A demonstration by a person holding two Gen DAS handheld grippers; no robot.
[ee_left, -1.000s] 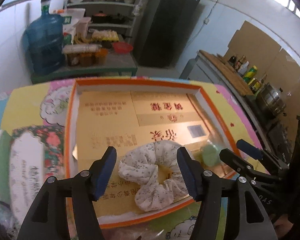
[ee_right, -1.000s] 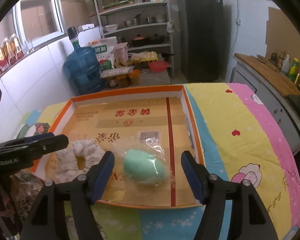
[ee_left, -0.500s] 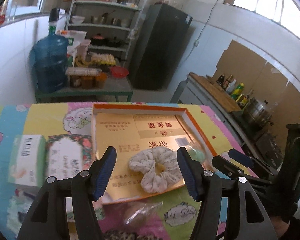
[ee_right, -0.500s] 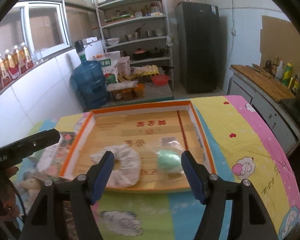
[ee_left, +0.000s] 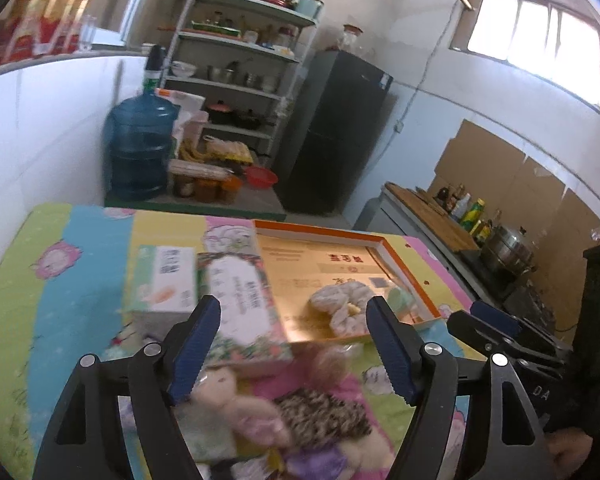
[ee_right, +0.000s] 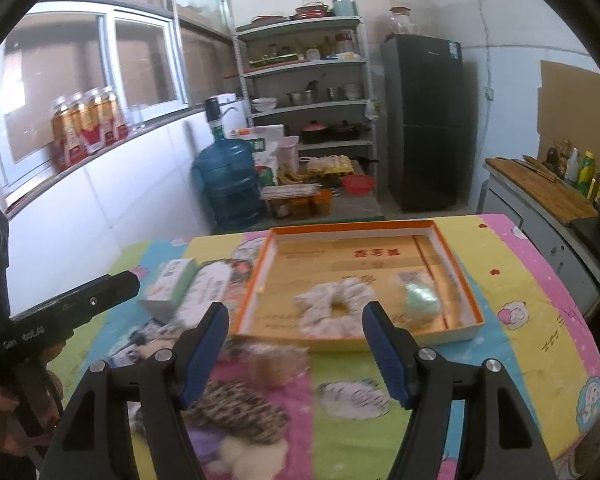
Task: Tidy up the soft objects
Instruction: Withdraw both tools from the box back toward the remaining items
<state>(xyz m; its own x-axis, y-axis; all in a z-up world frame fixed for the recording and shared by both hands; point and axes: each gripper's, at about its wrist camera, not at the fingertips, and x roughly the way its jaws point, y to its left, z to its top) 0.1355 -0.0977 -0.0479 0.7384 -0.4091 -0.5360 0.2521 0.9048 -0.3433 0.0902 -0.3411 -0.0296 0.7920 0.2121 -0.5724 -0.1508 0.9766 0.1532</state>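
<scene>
The white speckled scrunchie (ee_right: pixel 332 310) and the pale green sponge in clear wrap (ee_right: pixel 422 300) lie side by side in the orange-rimmed cardboard tray (ee_right: pixel 458 334) on the cartoon-print bench; both look feather-light and squashy, the wrap probably slippery. Nearer, a blurred pink plush doll (ee_left: pixel 240 404) waits loose; I would pinch its body, since it should give rather than resist. The left tongs (ee_left: pixel 294 344) are spreading wider with nothing between them, and the right tongs (ee_right: pixel 296 350) stand apart, empty.
</scene>
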